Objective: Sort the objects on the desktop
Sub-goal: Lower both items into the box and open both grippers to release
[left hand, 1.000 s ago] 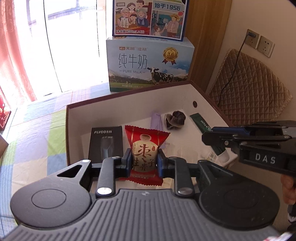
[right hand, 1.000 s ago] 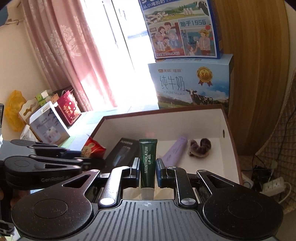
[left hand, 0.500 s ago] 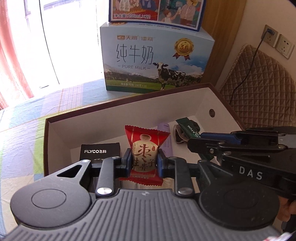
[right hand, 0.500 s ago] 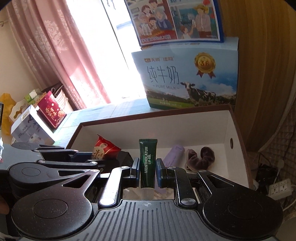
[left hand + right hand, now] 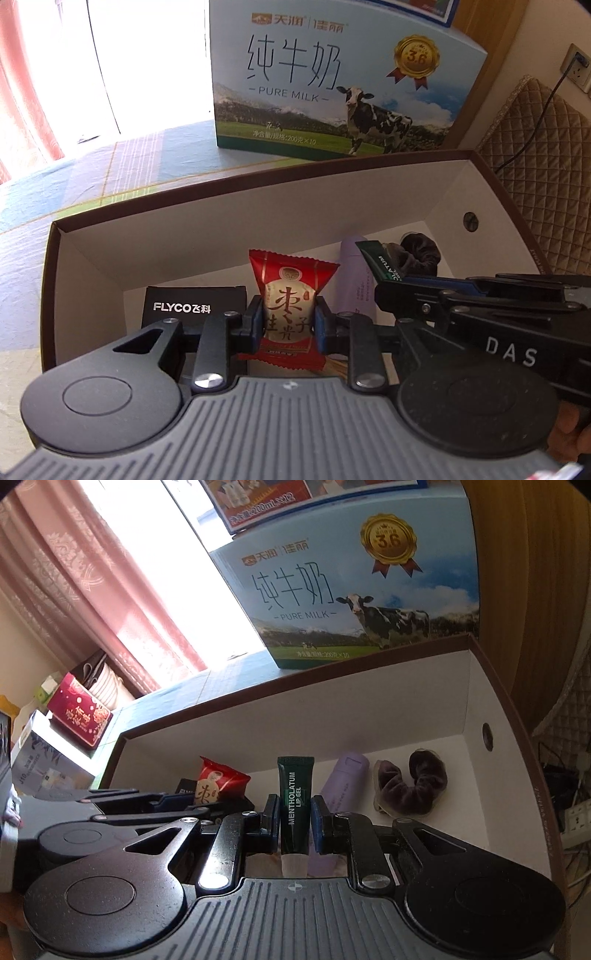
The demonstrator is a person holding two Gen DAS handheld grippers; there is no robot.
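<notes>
Holding snack packet (image 5: 287,314) — lip gel tube (image 5: 294,802) gripped.

— What am I holding in my left gripper (image 5: 289,325)?
— A snack packet (image 5: 290,306), glossy red foil, crinkled at the ends.
— And my right gripper (image 5: 294,821)?
— A tube (image 5: 294,805), smooth dark-green plastic with a frosted clear cap. Both tools are matt black plastic with shiny metal screws.
— The box (image 5: 406,686)?
— Matt white card inside, brown rim. The scrunchie (image 5: 410,788) looks like soft velvet; the milk carton (image 5: 332,85) is glossy printed card.
</notes>
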